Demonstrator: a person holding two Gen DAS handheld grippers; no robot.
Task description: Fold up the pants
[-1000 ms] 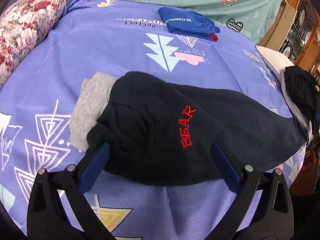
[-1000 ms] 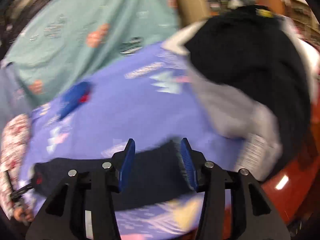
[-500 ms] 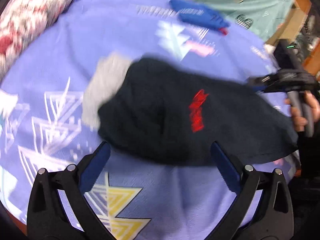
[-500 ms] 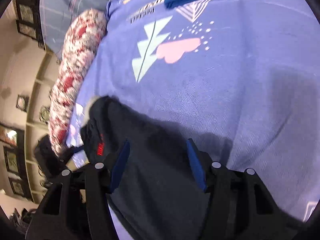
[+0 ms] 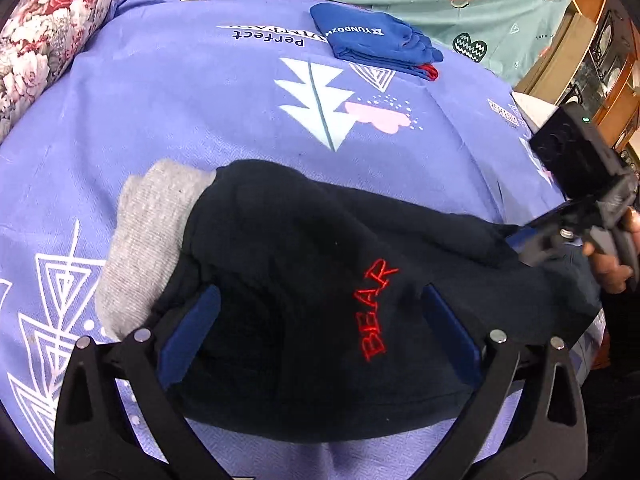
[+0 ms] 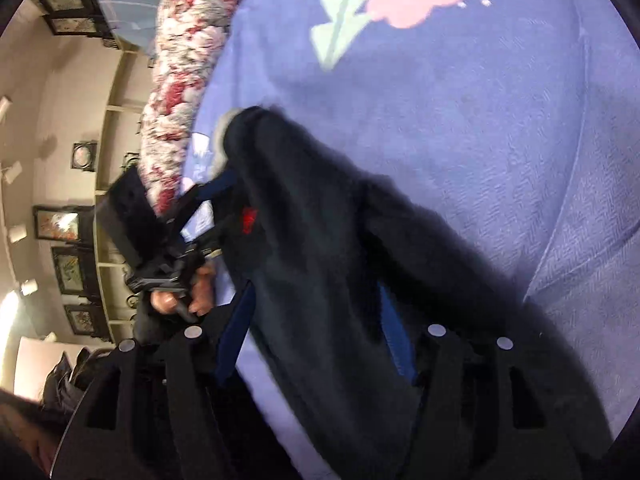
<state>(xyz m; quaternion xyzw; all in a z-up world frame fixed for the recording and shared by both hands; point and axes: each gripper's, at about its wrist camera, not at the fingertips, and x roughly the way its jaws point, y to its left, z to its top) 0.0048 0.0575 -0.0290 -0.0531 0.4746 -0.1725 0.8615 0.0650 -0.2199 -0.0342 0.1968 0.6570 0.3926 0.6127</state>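
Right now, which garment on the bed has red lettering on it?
The black pants nearest the grippers, with red "BEAR" stitched on them. The folded blue garment at the far side has white lettering instead.

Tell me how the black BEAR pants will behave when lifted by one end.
The black pants will probably droop and unfold: they lie soft and rumpled. The fabric looks thick and fuzzy, so likely grippy, not slippery. The grey lining suggests some weight.

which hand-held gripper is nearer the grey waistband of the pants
Left. The left hand-held gripper sits over the black pants right beside the grey waistband; the right hand-held gripper is at the far opposite end.
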